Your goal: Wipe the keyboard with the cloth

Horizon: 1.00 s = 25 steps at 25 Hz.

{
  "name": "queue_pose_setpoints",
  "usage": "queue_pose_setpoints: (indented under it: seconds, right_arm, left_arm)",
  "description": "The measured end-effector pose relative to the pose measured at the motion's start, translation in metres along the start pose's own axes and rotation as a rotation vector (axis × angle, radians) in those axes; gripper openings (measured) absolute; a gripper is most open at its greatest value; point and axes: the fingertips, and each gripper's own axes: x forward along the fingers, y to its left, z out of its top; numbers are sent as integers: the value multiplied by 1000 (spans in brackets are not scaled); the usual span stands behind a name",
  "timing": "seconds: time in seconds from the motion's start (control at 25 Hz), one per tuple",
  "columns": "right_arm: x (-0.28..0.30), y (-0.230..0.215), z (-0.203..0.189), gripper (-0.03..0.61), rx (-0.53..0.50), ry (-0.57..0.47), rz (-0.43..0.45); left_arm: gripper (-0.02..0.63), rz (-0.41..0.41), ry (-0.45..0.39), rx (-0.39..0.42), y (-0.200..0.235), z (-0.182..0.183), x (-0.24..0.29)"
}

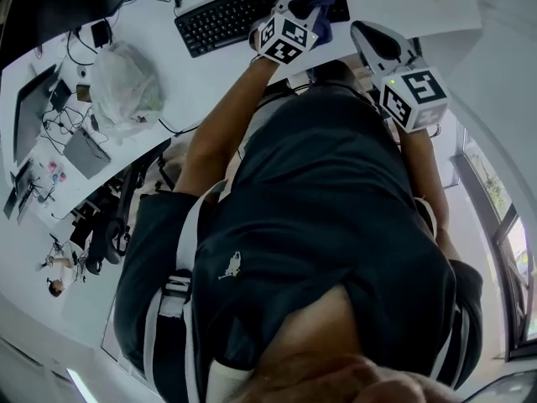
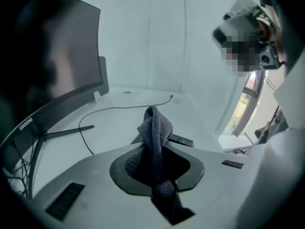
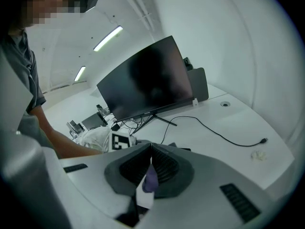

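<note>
The black keyboard lies on the white desk at the top of the head view. My left gripper hovers over the keyboard's right end, shut on a blue-purple knitted cloth. In the left gripper view the cloth stands bunched up between the jaws of the left gripper. My right gripper is just to the right of it. In the right gripper view the right gripper is shut on a purple corner of cloth with a white tag.
A curved dark monitor stands behind the keyboard, with a black cable trailing over the desk. A white plastic bag and small devices with cables sit to the left. A crumpled white scrap lies at right.
</note>
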Motion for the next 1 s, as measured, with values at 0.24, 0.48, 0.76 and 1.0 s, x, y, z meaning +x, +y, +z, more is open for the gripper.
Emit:
queue_pose_setpoints:
  seconds: [0.24, 0.48, 0.76, 1.0]
  right_arm:
    - [-4, -4, -5, 11, 13, 0, -16]
    - [-6, -17, -6, 11, 22, 4, -28]
    - [4, -12, -6, 11, 8, 17, -5]
    - [-1, -17, -9, 11, 21, 17, -25]
  left_arm:
    - [43, 16, 32, -54, 15, -6, 20]
    - [43, -132, 72, -31, -71, -36, 0]
    - [43, -22, -2, 12, 4, 13, 20]
    - [43, -15, 14, -72, 1, -4, 23]
